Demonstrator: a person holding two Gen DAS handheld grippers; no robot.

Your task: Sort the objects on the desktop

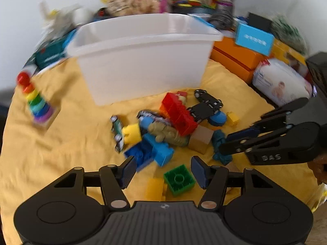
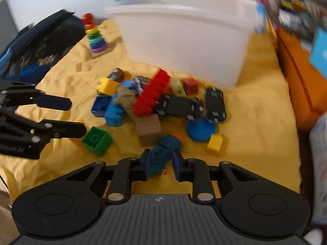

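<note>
1. Left gripper [image 1: 163, 170] hovers over the near edge of the toy pile, jaws wide apart, nothing between the pads; green brick [image 1: 179, 179] sits on the cloth just below the gap, not touched
2. Right gripper [image 2: 160, 164] is down at the near edge of the pile, jaws narrowed around the teal plush toy [image 2: 163, 153]; the toy fills the gap and both pads look to press its sides, though blur makes the contact hard to confirm
3. White bin [image 1: 143, 61] stands upright on the yellow cloth [image 1: 61, 143] behind the pile, what's inside not visible
4. Pile between bin and grippers: long red brick [image 1: 178, 114] leaning over the rest, two black toy cars [image 2: 194, 104] beside it, brown cube [image 2: 148, 129], blue disc [image 2: 201, 129], blue bricks [image 1: 151, 151], small yellow brick [image 2: 214, 144]
5. Rainbow ring stacker [image 1: 36, 102] stands apart, left of the bin
6. Orange boxes [image 1: 235, 55] and other clutter line the cloth's right edge
</note>
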